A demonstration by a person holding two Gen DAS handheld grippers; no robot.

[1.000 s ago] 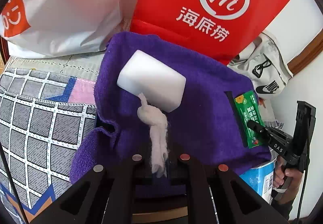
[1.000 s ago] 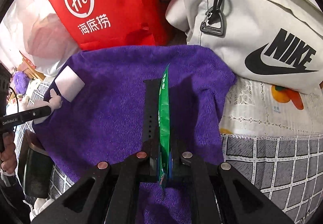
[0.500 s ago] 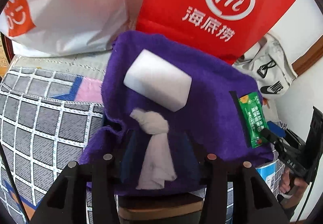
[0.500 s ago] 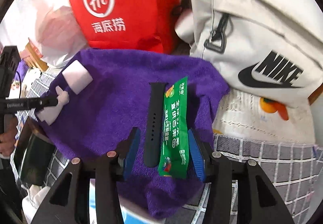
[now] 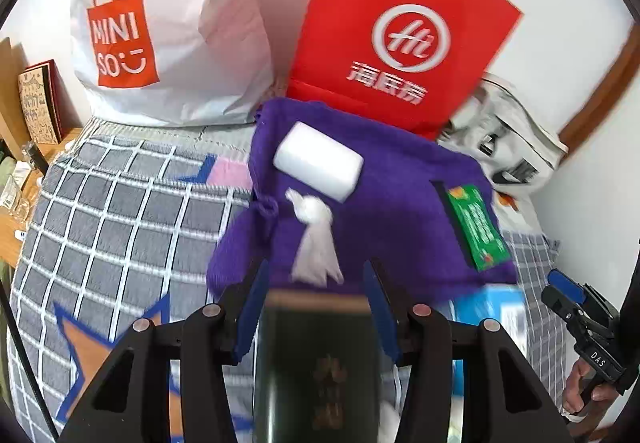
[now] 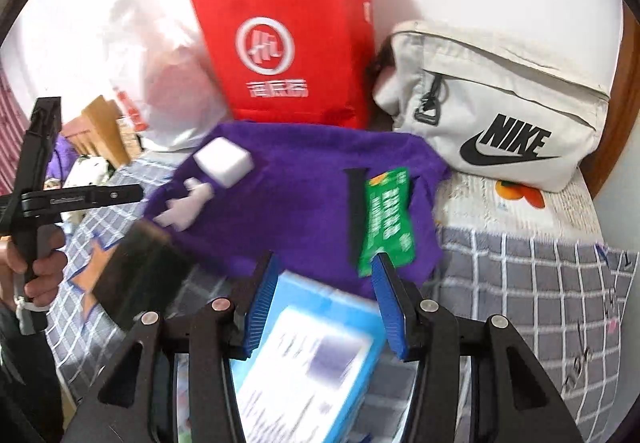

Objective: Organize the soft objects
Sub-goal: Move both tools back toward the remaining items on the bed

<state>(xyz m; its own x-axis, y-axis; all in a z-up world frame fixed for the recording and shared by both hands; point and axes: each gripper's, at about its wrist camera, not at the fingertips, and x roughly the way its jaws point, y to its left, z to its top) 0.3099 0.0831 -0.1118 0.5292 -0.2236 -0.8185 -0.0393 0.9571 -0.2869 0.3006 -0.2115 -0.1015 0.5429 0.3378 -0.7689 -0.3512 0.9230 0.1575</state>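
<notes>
- Both jaws standing apart, empty: left gripper (image 5: 316,307) clear of tissue (image 5: 314,243), right gripper (image 6: 326,299) clear of packet (image 6: 386,215).
- Release step looking done; next calling for another soft item onto towel (image 6: 296,195).

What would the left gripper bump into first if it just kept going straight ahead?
Probably the dark box right under the open left gripper. Past that lie the white cloth twist and purple towel. Depth is hard to judge.
</notes>
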